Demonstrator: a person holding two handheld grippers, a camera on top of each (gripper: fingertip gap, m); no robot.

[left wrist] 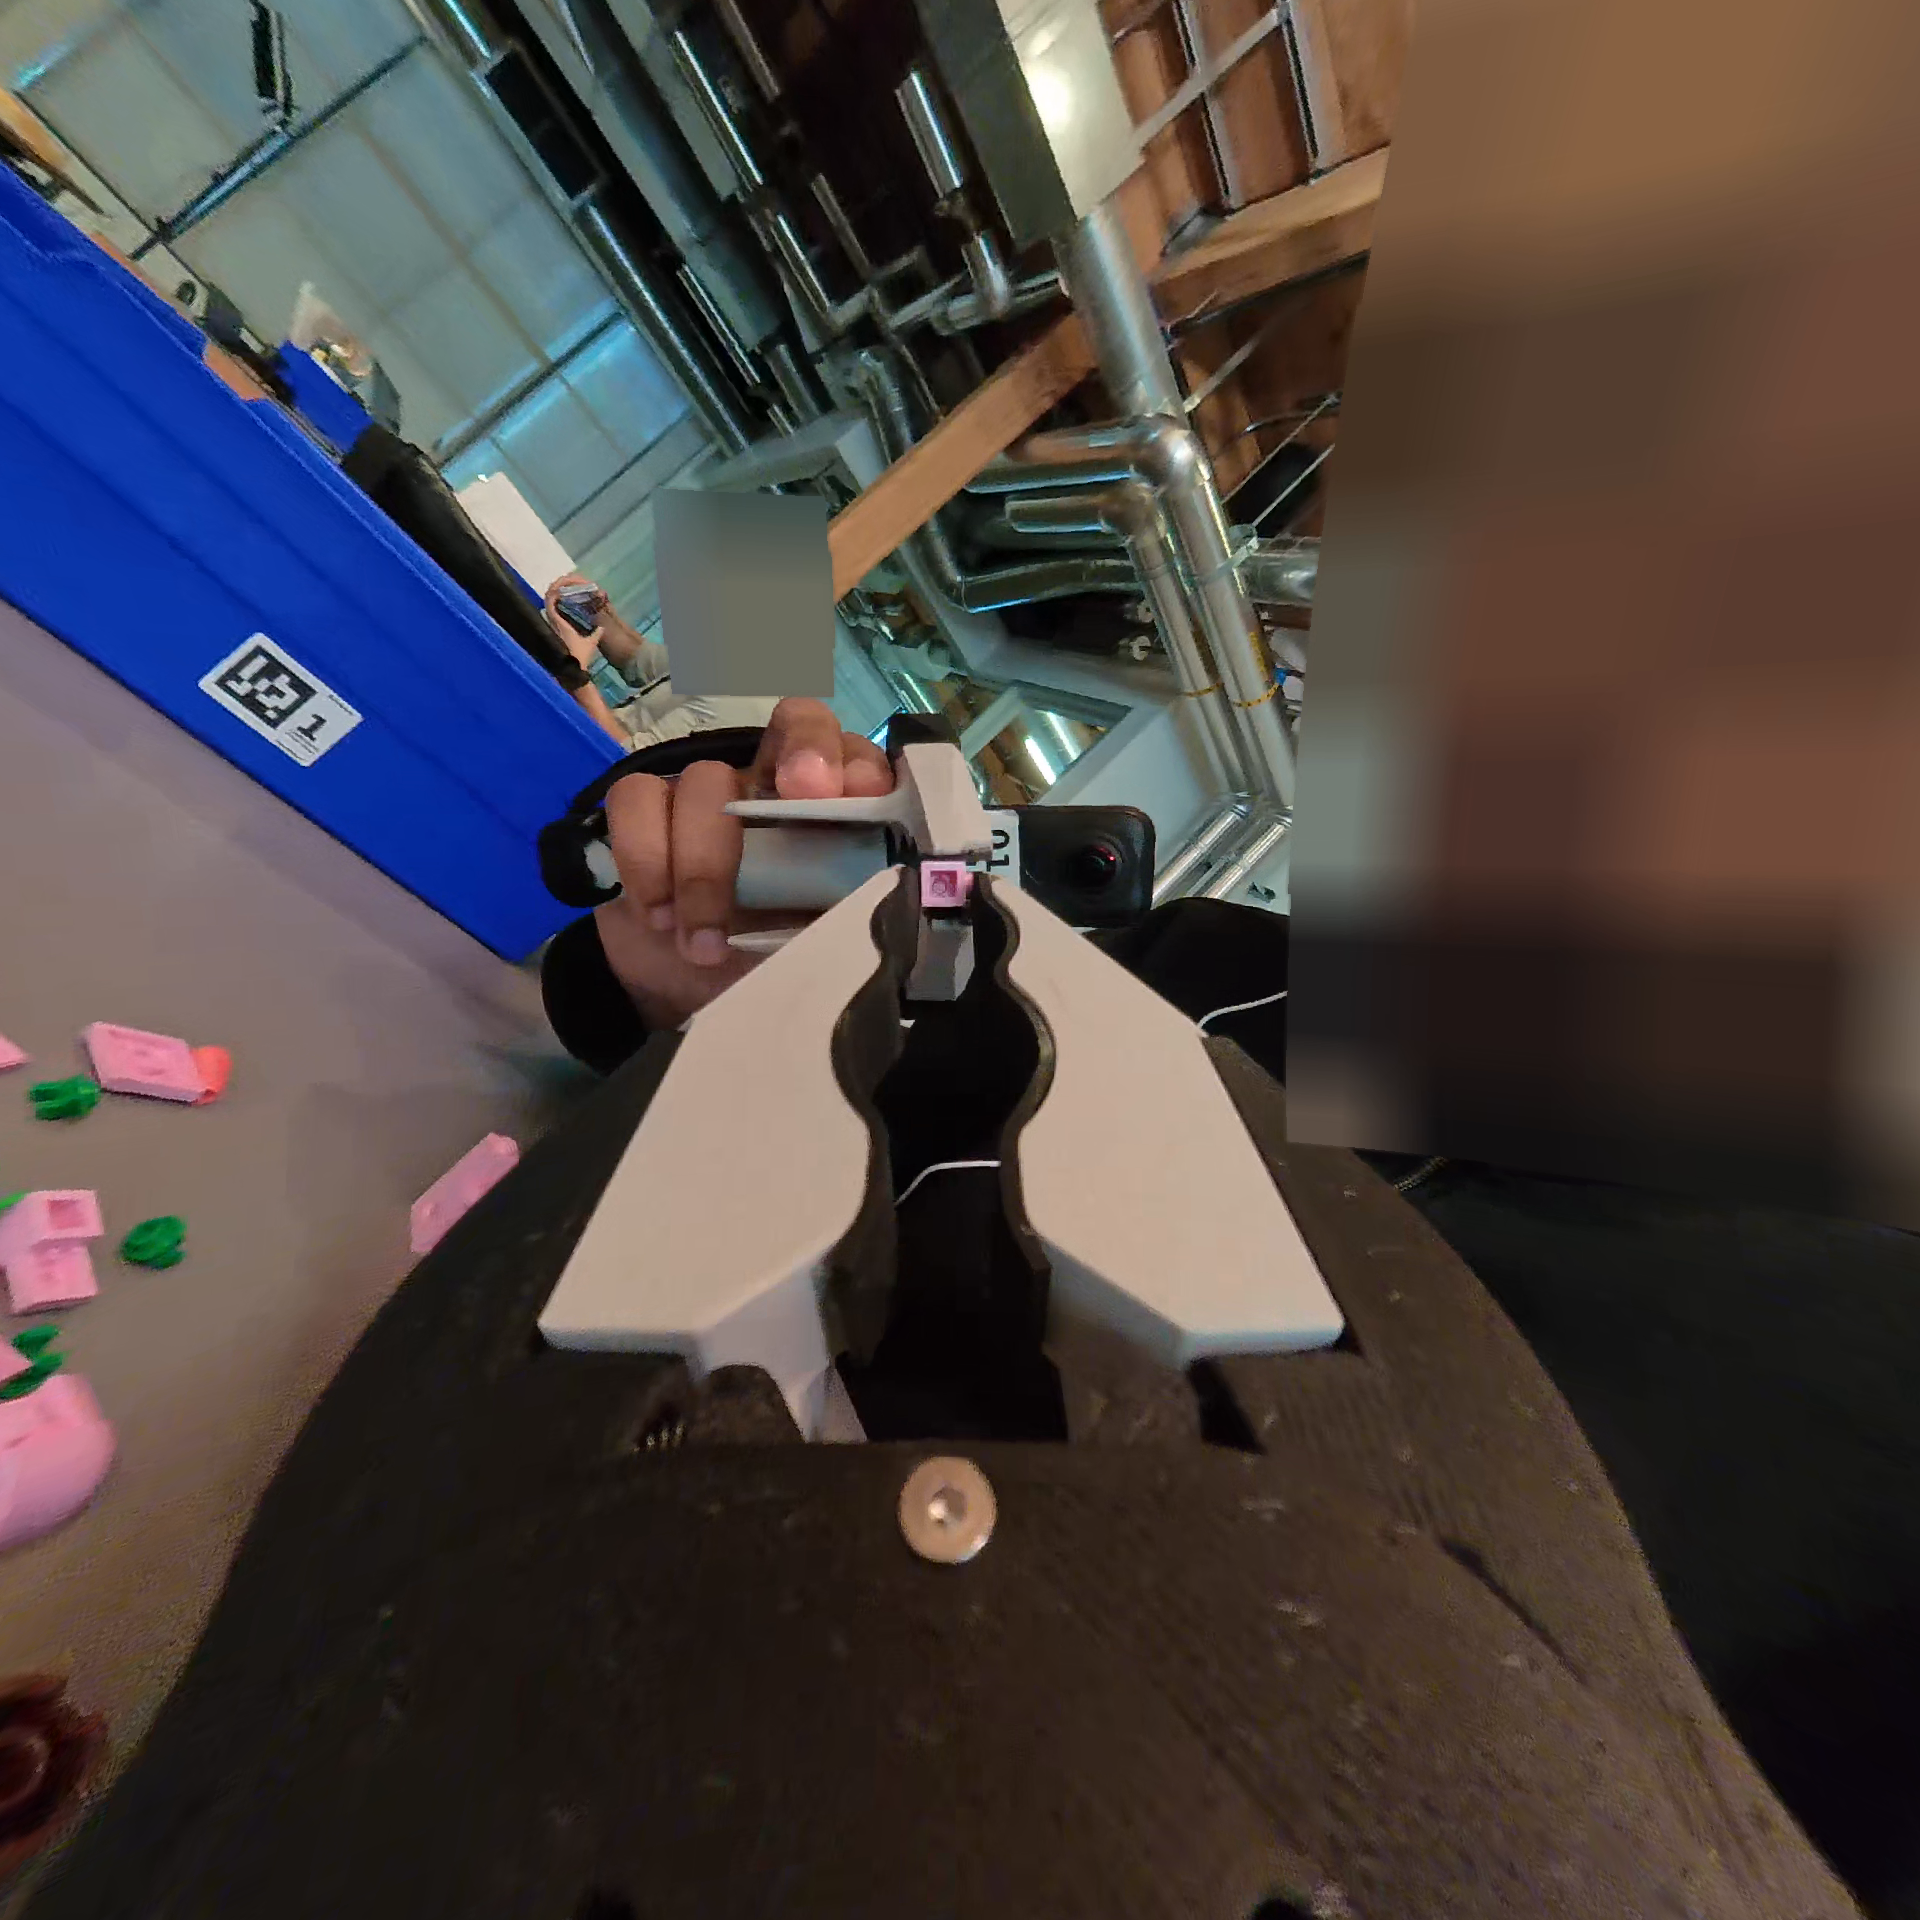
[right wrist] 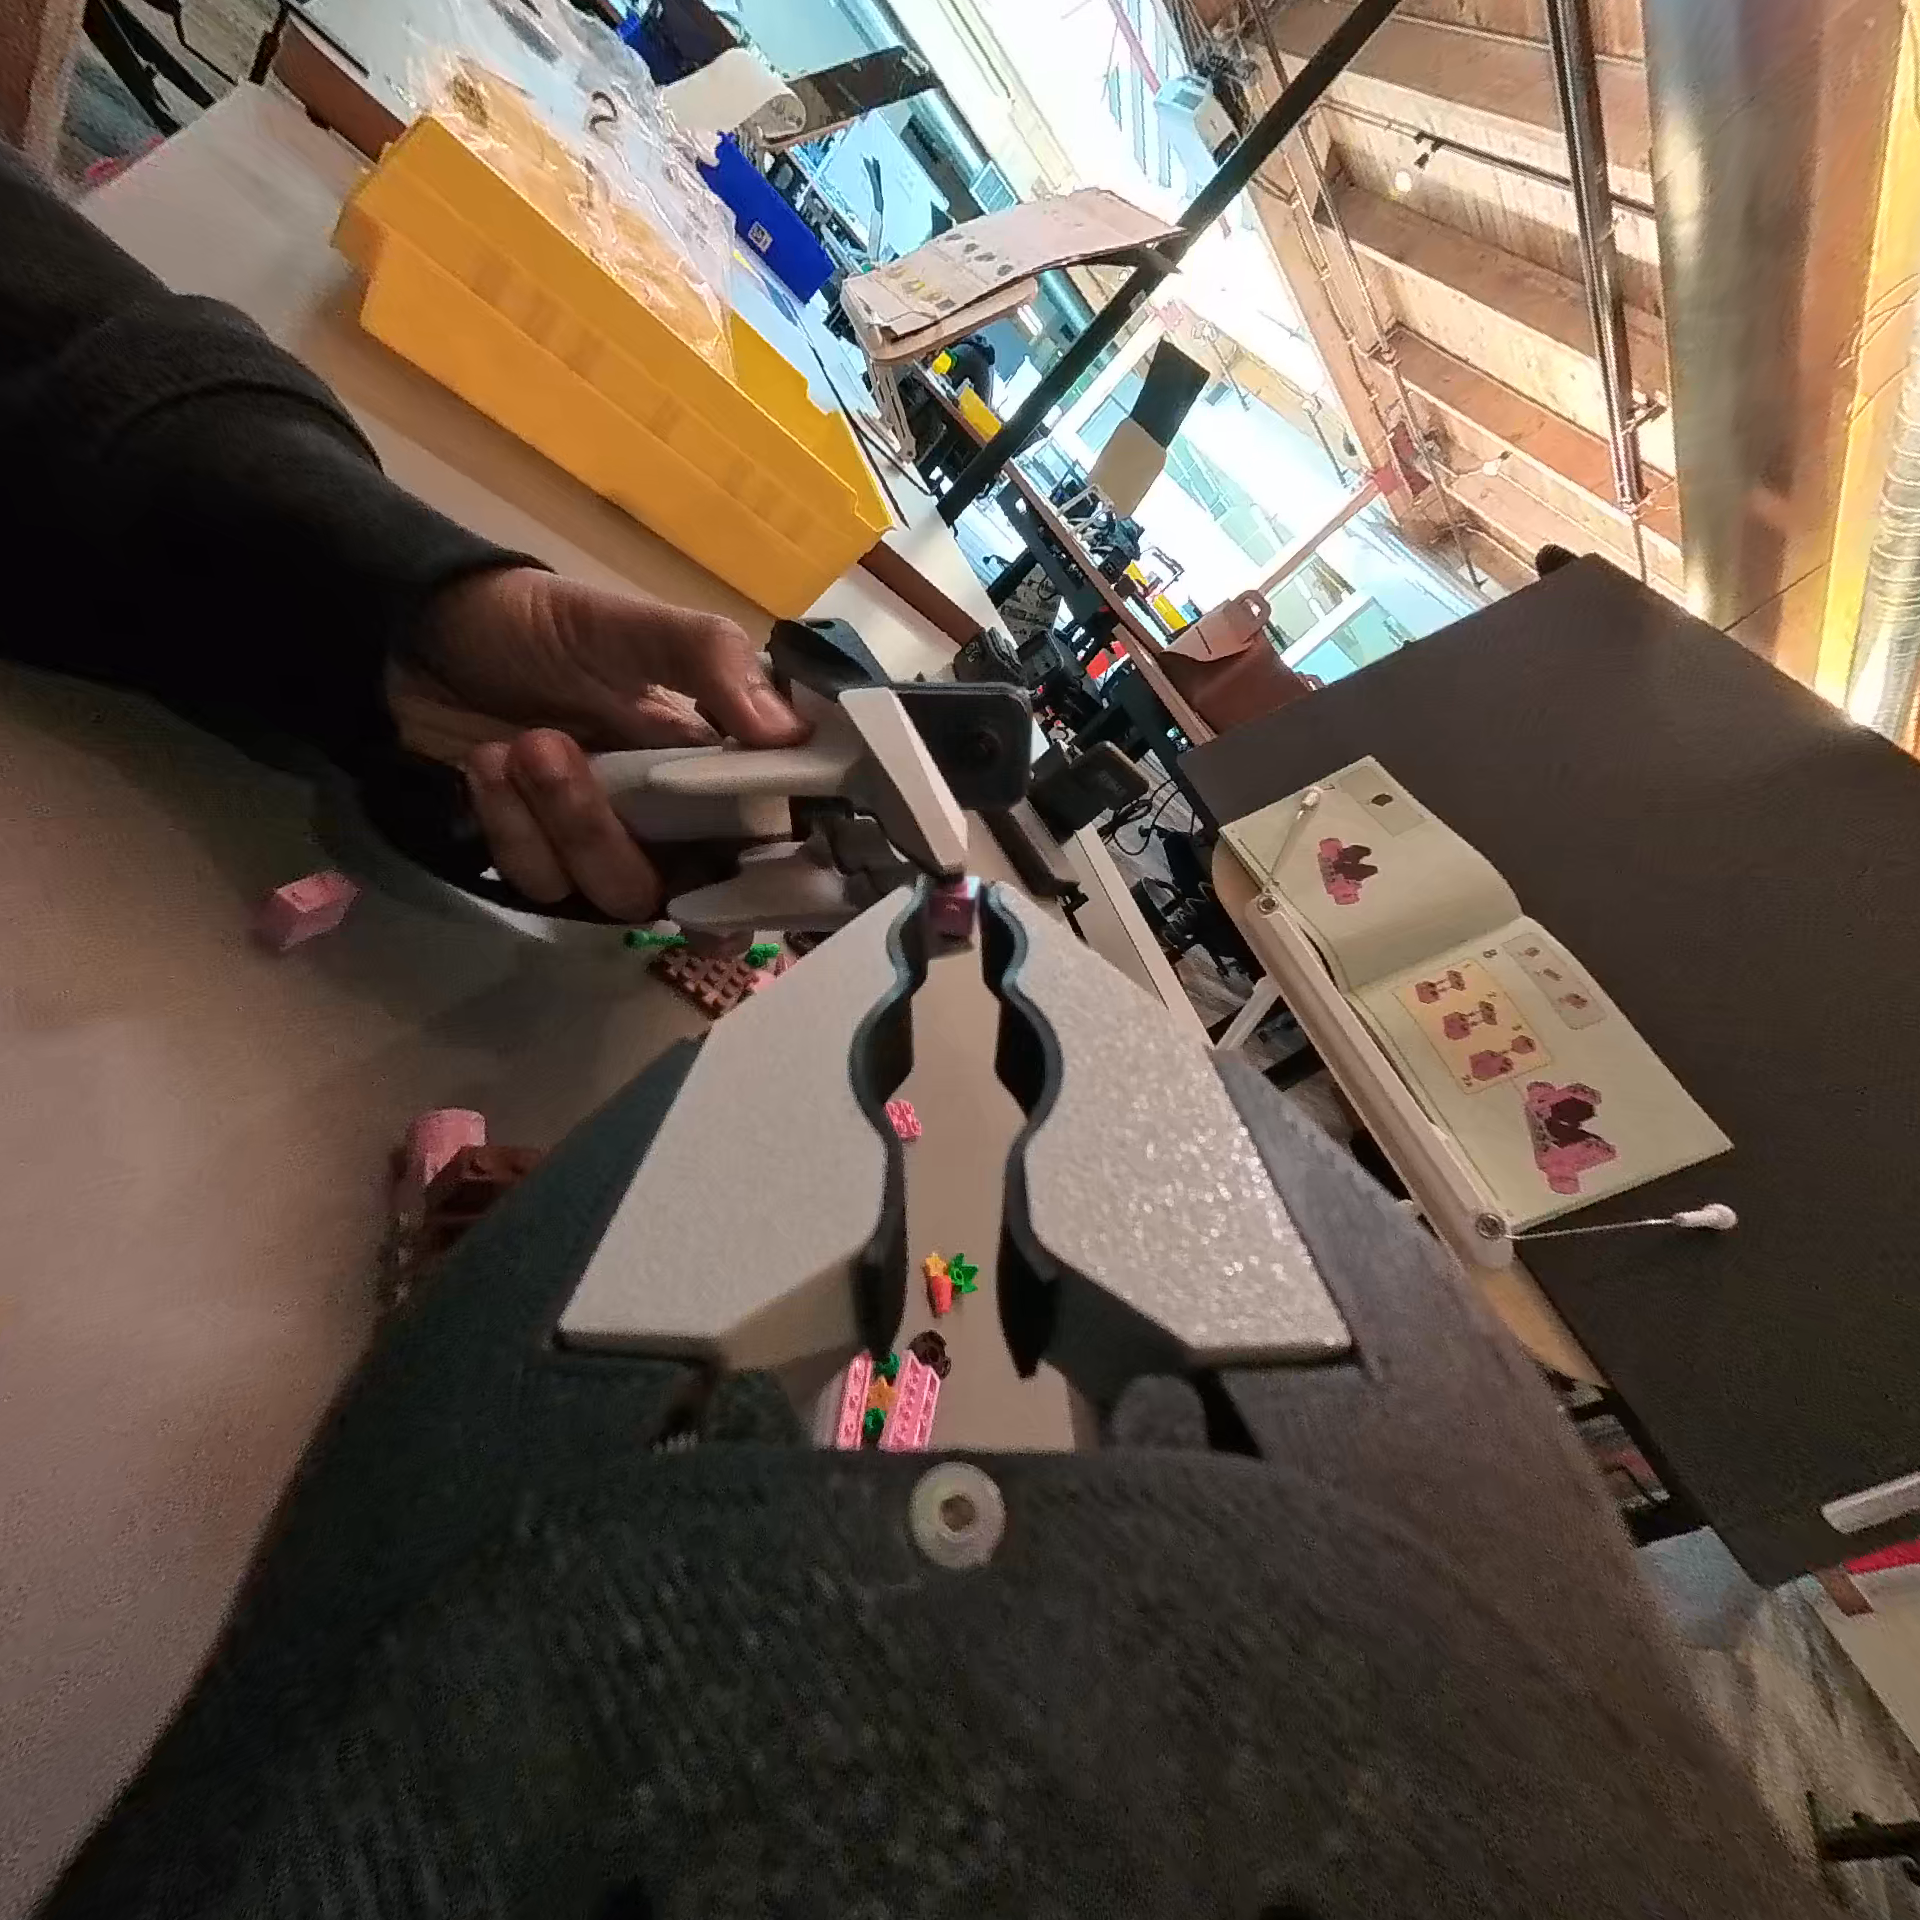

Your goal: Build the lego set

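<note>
We see bright windows (right wrist: 1174, 488), wooden ceiling beams (left wrist: 966, 436), silver ducts (left wrist: 1174, 499), and a pale worktop (right wrist: 156, 1039).

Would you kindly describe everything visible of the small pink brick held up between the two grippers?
The small pink brick is a tiny glossy plastic cube, one round stud facing the left camera. It is held in the air above the table, pinched at the tips of the left gripper while the right gripper also closes on it.
</note>
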